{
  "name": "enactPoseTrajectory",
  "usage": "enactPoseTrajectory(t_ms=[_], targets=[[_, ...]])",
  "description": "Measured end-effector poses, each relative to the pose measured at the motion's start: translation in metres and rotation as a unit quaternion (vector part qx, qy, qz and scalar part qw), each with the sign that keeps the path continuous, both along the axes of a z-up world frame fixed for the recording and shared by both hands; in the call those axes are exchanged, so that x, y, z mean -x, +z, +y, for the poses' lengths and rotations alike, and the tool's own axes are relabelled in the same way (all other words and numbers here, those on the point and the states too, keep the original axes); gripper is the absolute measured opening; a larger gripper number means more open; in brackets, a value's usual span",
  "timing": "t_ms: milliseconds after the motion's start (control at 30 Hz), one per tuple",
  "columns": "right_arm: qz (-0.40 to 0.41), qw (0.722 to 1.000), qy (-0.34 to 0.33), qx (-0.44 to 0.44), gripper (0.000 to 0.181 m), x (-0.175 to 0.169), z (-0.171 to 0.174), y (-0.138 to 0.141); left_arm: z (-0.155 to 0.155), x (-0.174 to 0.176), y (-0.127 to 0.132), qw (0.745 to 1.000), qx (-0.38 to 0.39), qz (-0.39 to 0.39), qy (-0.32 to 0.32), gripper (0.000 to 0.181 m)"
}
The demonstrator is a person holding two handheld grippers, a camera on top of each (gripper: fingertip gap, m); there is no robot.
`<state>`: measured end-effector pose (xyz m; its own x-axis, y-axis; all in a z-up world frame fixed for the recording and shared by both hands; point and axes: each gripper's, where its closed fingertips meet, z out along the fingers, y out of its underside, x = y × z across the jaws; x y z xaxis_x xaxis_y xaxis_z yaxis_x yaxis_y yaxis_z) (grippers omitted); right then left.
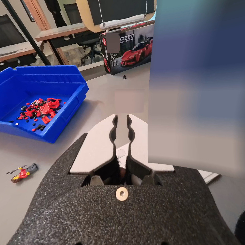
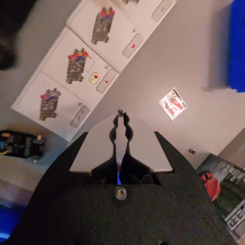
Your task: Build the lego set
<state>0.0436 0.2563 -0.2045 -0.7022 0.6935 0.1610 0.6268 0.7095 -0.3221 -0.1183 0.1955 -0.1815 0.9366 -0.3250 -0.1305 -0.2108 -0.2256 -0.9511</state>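
My right gripper (image 2: 120, 115) is shut on a small grey Lego piece (image 2: 120, 112) at its fingertips, held above the table beside the open instruction booklet (image 2: 79, 63). A partly built dark chassis (image 2: 22, 145) lies on the table at the left. My left gripper (image 1: 122, 117) hovers over the table with its jaws a little apart and nothing visible between them. A blue bin (image 1: 74, 92) to its left holds several red and black Lego pieces (image 1: 39, 110). A red minifigure (image 1: 22, 173) lies on the table at the near left.
The Lego set box (image 1: 127, 53) stands at the table's far edge, with a small dark round piece (image 1: 124, 77) in front of it. A sticker sheet (image 2: 173, 104) lies right of the booklet. The box (image 2: 225, 192) and blue bin (image 2: 237, 46) also show in the right wrist view. Left tips to right tips: about 20 cm. My left gripper is the nearer one to the red minifigure (image 1: 22, 173): about 25 cm, against 40 cm.
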Motion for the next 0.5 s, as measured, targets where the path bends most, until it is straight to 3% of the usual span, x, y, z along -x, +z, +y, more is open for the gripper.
enactPoseTrajectory(t_ms=[33, 233, 400, 500], targets=[[-0.024, 0.999, 0.004, -0.023, 0.008, 0.01, -0.002, -0.015, -0.004, 0.002, -0.001, 1.0, -0.002, 0.004, 0.004, 0.013], [-0.128, 0.991, -0.001, -0.041, 0.008, 0.03, -0.015, -0.072, -0.026, 0.024, -0.012, 1.0, 0.014, 0.015, 0.021, 0.014], [-0.14, 0.99, -0.017, -0.006, 0.008, 0.03, -0.016, -0.086, -0.036, 0.079, -0.02, 0.991, 0.043, 0.047, 0.119, 0.015], [-0.146, 0.989, -0.037, 0.012, 0.017, 0.028, -0.016, -0.09, -0.038, 0.086, -0.017, 0.992, 0.031, 0.035, 0.114, 0.015]])
